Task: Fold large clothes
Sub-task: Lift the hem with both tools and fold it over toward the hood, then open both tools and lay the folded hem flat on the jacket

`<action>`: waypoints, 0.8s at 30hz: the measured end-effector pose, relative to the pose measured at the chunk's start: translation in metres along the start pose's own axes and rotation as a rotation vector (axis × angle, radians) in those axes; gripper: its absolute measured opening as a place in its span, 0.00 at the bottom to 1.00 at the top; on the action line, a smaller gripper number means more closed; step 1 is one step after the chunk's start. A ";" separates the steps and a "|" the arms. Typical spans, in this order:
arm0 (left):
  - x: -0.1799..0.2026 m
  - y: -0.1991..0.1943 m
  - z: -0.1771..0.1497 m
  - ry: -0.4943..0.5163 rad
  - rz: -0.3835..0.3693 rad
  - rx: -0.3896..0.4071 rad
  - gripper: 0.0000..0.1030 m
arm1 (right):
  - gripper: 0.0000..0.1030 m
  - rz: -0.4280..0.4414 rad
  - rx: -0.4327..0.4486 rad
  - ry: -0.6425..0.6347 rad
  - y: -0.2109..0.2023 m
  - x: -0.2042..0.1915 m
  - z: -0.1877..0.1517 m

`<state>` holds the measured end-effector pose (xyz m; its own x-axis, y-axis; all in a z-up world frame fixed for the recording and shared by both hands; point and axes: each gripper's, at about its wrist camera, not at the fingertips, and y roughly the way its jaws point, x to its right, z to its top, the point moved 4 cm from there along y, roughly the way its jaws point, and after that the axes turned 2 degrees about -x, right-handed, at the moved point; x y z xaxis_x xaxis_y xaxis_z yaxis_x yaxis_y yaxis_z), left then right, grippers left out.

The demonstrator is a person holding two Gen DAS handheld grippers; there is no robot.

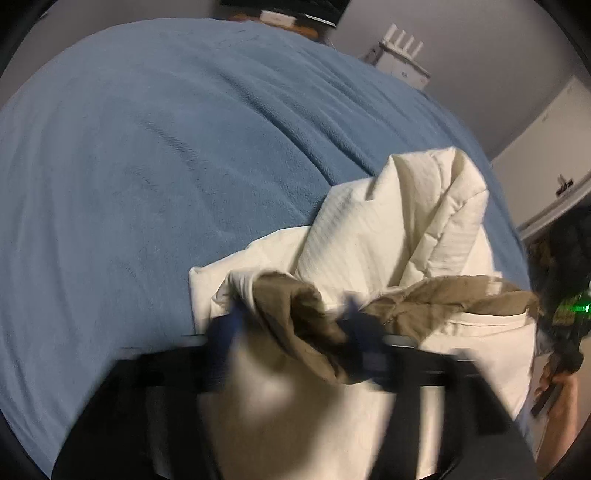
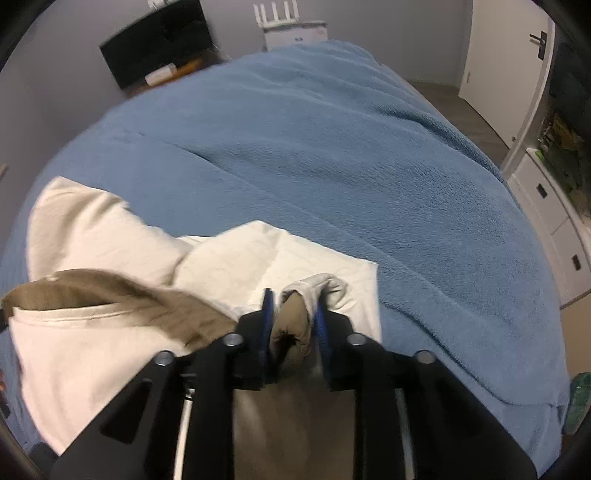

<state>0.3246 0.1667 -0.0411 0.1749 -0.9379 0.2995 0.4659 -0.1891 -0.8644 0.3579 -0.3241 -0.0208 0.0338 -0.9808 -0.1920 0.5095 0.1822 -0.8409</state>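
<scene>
A large cream garment (image 1: 388, 229) with a brown lining (image 1: 295, 314) lies bunched on the blue blanket (image 1: 147, 147) near the bed's front edge. My left gripper (image 1: 290, 321) is blurred, with its blue fingers (image 1: 225, 328) spread wide. The brown collar edge lies loose between them and neither pad presses on it. In the right wrist view the same garment (image 2: 92, 229) spreads to the left. My right gripper (image 2: 294, 321) has a thick fold of cream and brown cloth (image 2: 295, 321) filling the gap between its blue pads (image 2: 267, 325), touching both. A hand (image 1: 557, 395) holds that gripper at the left wrist view's right edge.
The blue blanket (image 2: 332, 147) covers the whole bed beyond the garment. A white router (image 2: 291, 26) and a dark screen (image 2: 159, 40) stand past the far end. A white door (image 2: 506, 55) and white drawers (image 2: 554, 221) line the right side.
</scene>
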 end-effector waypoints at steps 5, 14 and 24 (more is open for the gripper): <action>0.005 -0.027 -0.033 0.010 -0.084 0.023 0.93 | 0.55 0.026 0.069 -0.050 -0.038 -0.009 -0.032; 0.062 -0.060 -0.146 0.348 0.045 0.078 0.93 | 0.63 0.075 0.115 -0.256 -0.089 -0.051 -0.137; 0.105 -0.022 -0.199 0.479 0.066 0.071 0.93 | 0.69 0.036 0.101 -0.366 -0.070 -0.077 -0.184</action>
<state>0.1602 0.0142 -0.0713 -0.2050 -0.9787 0.0112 0.5280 -0.1202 -0.8407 0.1616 -0.2484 -0.0406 0.3487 -0.9372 -0.0118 0.5839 0.2271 -0.7794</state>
